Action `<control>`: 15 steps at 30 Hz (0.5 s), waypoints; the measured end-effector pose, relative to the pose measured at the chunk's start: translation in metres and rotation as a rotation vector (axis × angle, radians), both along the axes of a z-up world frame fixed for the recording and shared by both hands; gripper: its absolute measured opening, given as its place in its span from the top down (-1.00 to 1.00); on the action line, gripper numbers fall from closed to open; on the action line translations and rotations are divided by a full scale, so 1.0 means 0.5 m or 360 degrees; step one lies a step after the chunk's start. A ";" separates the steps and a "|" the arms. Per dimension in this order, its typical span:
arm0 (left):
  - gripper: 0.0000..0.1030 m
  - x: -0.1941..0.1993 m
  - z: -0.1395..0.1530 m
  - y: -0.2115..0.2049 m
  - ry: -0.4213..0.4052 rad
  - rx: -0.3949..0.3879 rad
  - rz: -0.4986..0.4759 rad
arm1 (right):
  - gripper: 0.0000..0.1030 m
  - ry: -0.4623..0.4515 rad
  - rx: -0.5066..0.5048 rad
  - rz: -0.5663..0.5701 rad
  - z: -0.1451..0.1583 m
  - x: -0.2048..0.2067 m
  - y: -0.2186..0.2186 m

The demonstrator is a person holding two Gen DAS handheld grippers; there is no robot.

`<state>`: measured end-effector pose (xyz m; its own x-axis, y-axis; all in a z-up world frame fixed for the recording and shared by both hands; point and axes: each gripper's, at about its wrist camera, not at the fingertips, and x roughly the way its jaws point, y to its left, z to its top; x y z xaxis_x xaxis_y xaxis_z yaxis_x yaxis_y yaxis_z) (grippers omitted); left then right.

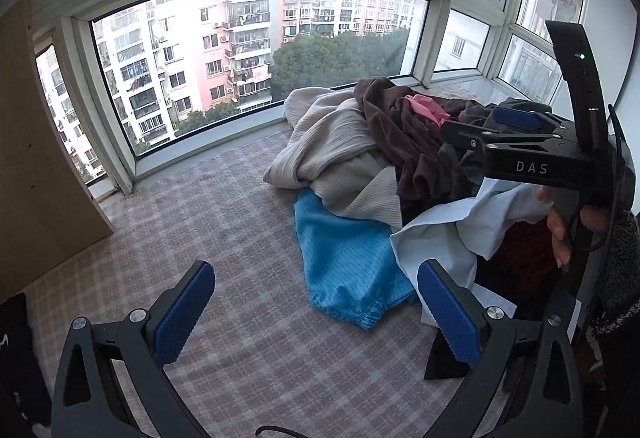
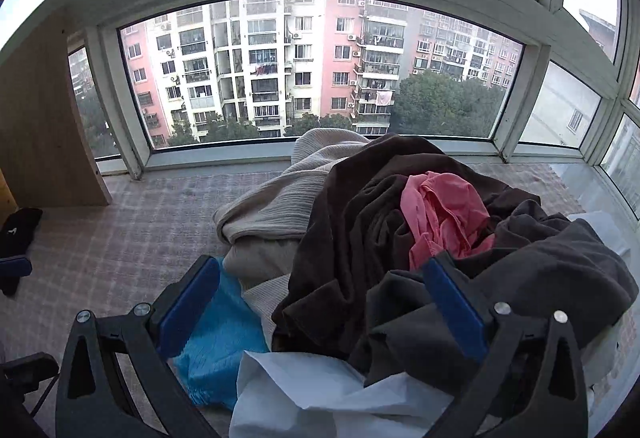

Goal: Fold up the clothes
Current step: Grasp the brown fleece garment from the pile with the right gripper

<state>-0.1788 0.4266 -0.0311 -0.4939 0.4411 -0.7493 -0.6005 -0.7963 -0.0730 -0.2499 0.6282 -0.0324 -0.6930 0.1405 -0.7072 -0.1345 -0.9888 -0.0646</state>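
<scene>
Checked mat (image 1: 224, 222): clothes heap (image 2: 380, 222) crowds right gripper (image 2: 320, 302), fingers apart.

a loose, unfolded heap of clothes (image 2: 360, 238) lies on a pink checked cover beside a wide window. at the back left of the heap, a beige ribbed sweater (image 2: 276, 198) slumps in soft folds. a dark brown garment (image 2: 352, 222) drapes over the middle, and a crumpled pink top (image 2: 444, 214) sits on it near the peak. a dark grey garment (image 2: 540, 270) spills down the right side. at the front, a bright blue garment (image 1: 344, 250) with an elastic cuff lies flat, partly under the sweater. a pale, white-blue shirt (image 1: 452, 238) lies rumpled at the front of the heap, just beside the blue one.
</scene>
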 end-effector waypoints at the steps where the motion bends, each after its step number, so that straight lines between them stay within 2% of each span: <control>1: -0.99 -0.002 -0.001 -0.005 0.0001 -0.0005 0.0008 | -0.88 -0.0045 -0.0008 -0.0014 -0.016 -0.025 0.000; 2: -0.98 -0.004 -0.002 -0.011 0.0001 -0.0009 0.0016 | -0.79 -0.0087 -0.0040 -0.0030 -0.030 -0.045 0.005; 4: -0.99 -0.009 -0.003 -0.023 0.0007 -0.0018 0.0035 | -0.39 -0.0154 -0.0139 -0.0048 -0.054 -0.072 0.019; 5: -0.98 -0.013 -0.003 -0.031 0.0013 -0.0023 0.0049 | -0.33 -0.0186 -0.0191 -0.0056 -0.066 -0.085 0.027; 6: -0.98 -0.017 -0.004 -0.039 0.0019 -0.0028 0.0063 | -0.33 -0.0213 -0.0193 -0.0071 -0.075 -0.095 0.031; 11: -0.98 -0.041 -0.011 -0.071 -0.0016 0.0009 0.0132 | -0.32 -0.0289 0.0002 -0.0076 -0.108 -0.117 0.014; 15: -0.98 -0.052 -0.020 -0.083 -0.0050 0.0027 0.0147 | -0.21 -0.0344 0.0084 -0.0043 -0.127 -0.129 -0.002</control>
